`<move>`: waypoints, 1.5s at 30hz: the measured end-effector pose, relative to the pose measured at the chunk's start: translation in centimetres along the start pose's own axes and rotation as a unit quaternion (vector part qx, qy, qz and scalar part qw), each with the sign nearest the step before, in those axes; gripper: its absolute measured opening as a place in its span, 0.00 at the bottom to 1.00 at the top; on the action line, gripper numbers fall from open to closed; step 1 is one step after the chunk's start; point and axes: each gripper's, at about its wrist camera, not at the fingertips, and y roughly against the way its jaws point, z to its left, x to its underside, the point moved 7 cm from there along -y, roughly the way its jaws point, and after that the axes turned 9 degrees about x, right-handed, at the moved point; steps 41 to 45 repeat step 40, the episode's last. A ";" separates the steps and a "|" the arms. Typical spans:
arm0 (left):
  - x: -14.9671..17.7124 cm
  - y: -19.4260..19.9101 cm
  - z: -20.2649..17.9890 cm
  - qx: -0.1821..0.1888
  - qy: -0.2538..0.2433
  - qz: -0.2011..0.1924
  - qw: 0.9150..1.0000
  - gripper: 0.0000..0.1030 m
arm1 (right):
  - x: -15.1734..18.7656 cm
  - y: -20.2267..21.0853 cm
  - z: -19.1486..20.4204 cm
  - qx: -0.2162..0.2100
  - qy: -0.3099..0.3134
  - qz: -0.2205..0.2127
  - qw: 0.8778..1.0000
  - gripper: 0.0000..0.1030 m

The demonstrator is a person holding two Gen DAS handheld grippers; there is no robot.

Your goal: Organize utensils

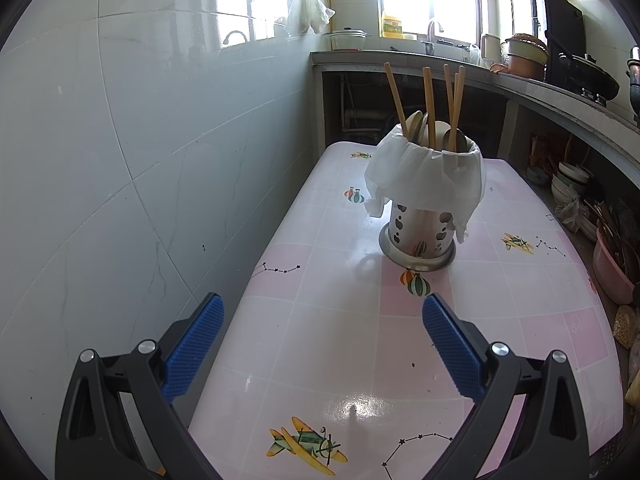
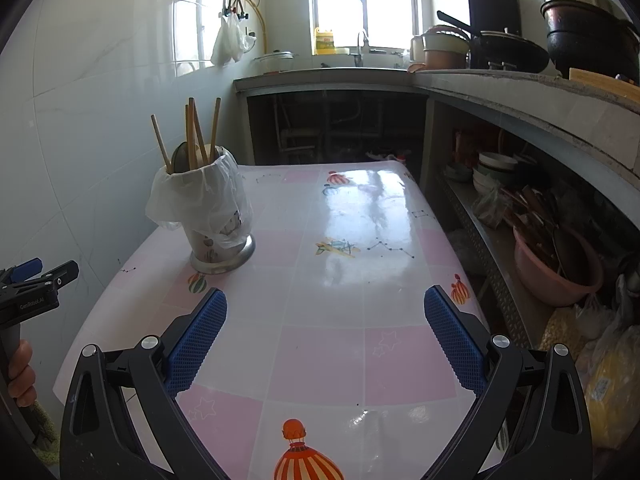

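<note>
A metal utensil holder point(image 1: 418, 236) point(image 2: 218, 246) lined with a white plastic bag point(image 1: 424, 178) point(image 2: 200, 200) stands on the pink patterned table point(image 1: 340, 360) point(image 2: 352, 320). Several wooden chopsticks point(image 1: 430, 108) point(image 2: 192, 132) and spoons point(image 1: 460, 140) stick up out of it. My left gripper point(image 1: 322, 320) is open with nothing between its blue pads, well short of the holder. My right gripper point(image 2: 326, 314) is open too, empty, with the holder ahead to its left. The left gripper point(image 2: 36, 272) also shows at the left edge of the right wrist view, held by a hand point(image 2: 20, 372).
A tiled wall point(image 1: 120, 160) runs along the table's left side. A concrete counter point(image 2: 500, 88) with pots, a wok and a sink wraps the back and right. Under it, shelves hold bowls point(image 2: 496, 164) and a pink basin point(image 2: 560, 268) of utensils.
</note>
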 end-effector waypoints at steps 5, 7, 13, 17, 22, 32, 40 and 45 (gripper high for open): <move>0.0 0.0 0.0 0.000 0.000 0.000 1.000 0.95 | 0.0 0.0 0.0 0.000 0.000 0.000 1.000 0.92; 0.0 0.0 0.0 0.001 0.000 0.000 1.000 0.95 | 0.0 0.0 0.0 -0.001 -0.001 0.000 1.000 0.92; 0.0 0.0 0.0 0.000 0.000 0.000 1.000 0.95 | 0.1 0.0 0.0 0.000 -0.001 0.000 1.000 0.92; 0.0 0.0 0.0 0.000 0.000 0.000 1.000 0.95 | 0.0 0.0 -0.1 -0.001 0.000 0.000 1.000 0.92; 0.0 0.0 0.0 0.000 0.000 0.000 1.000 0.95 | 0.0 0.0 -0.1 -0.001 0.000 0.000 1.000 0.92; 0.1 -0.1 0.0 0.002 -0.001 0.000 1.000 0.95 | 0.3 0.0 0.0 -0.003 0.001 0.000 1.000 0.92; 0.2 -0.1 0.0 0.003 -0.001 0.001 1.000 0.95 | 0.2 0.0 0.0 -0.002 0.001 0.000 1.000 0.92; 0.2 -0.1 0.0 0.003 -0.001 0.001 1.000 0.95 | 0.2 0.0 0.0 -0.002 0.001 0.000 1.000 0.92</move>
